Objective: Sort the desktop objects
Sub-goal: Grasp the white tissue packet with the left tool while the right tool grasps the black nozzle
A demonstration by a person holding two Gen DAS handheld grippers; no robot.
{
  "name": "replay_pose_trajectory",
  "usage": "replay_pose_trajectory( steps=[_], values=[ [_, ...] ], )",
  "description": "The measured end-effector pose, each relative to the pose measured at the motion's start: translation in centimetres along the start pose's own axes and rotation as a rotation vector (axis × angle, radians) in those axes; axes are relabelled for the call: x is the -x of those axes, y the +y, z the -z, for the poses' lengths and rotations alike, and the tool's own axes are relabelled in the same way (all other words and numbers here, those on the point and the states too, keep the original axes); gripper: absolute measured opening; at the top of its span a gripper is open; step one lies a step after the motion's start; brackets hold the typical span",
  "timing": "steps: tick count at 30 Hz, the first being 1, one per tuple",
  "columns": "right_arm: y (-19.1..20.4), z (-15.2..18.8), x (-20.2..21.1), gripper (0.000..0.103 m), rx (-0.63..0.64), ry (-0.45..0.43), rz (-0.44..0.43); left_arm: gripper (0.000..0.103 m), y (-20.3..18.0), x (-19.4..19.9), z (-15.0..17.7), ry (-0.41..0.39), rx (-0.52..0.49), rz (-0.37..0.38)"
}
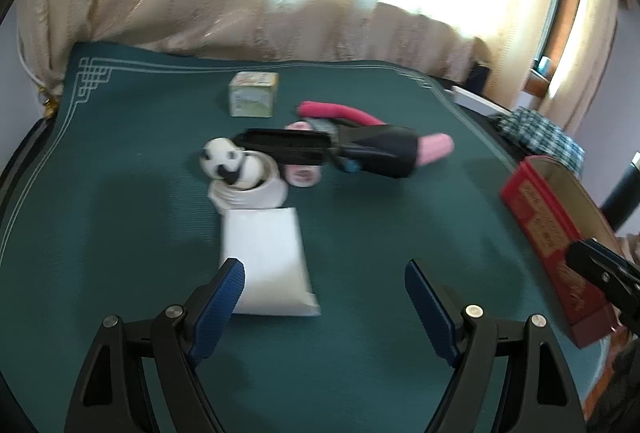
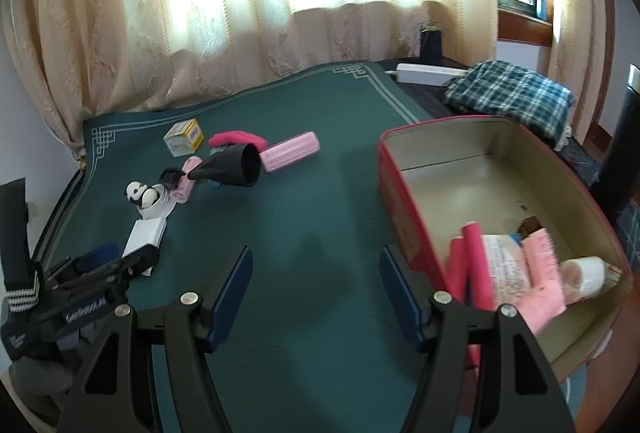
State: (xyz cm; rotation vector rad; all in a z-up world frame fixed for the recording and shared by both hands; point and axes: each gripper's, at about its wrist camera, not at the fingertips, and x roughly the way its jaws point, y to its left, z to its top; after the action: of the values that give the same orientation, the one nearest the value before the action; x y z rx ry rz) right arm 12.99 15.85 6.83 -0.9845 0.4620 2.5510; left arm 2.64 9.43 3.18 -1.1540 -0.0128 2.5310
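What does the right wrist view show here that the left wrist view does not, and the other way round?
Only the right wrist view shows inside the red box, where pink items already lie, and the plaid cloth. Only the left wrist view shows the white packet whole, in front of the open left tongs. Both show the green mat, panda figure, yellow box and black dryer.

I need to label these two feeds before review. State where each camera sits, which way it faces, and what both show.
Left wrist: sits on the left hand-held gripper, looks down across the green mat at the white packet and panda figure; its open blue fingers show.
Right wrist: sits on the right hand-held gripper, faces the mat toward the curtain, red box at right; its open fingers show.
Shared: mat, packet, panda, red box, black hair dryer.
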Motion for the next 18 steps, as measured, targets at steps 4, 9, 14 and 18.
replay_pose_trajectory(
  steps=[4,9,14,18],
  values=[
    [1.0,0.0,-0.9,0.07,0.02,0.019,-0.013,0.084,1.7,-1.1,-0.4,0.017,0.031,-0.027],
    [1.7,-0.2,-1.9,0.07,0.034,0.036,-0.024,0.084,2.5,-2.4,-0.4,0.048,0.041,-0.046],
    [2.5,-0.5,-3.1,0.07,0.046,0.053,-0.036,0.084,2.8,-3.5,-0.2,0.07,0.028,-0.073],
    [3.1,-0.7,-4.2,0.07,0.049,0.075,-0.054,0.06,2.8,-3.6,-0.4,0.059,0.012,-0.083]
  ],
)
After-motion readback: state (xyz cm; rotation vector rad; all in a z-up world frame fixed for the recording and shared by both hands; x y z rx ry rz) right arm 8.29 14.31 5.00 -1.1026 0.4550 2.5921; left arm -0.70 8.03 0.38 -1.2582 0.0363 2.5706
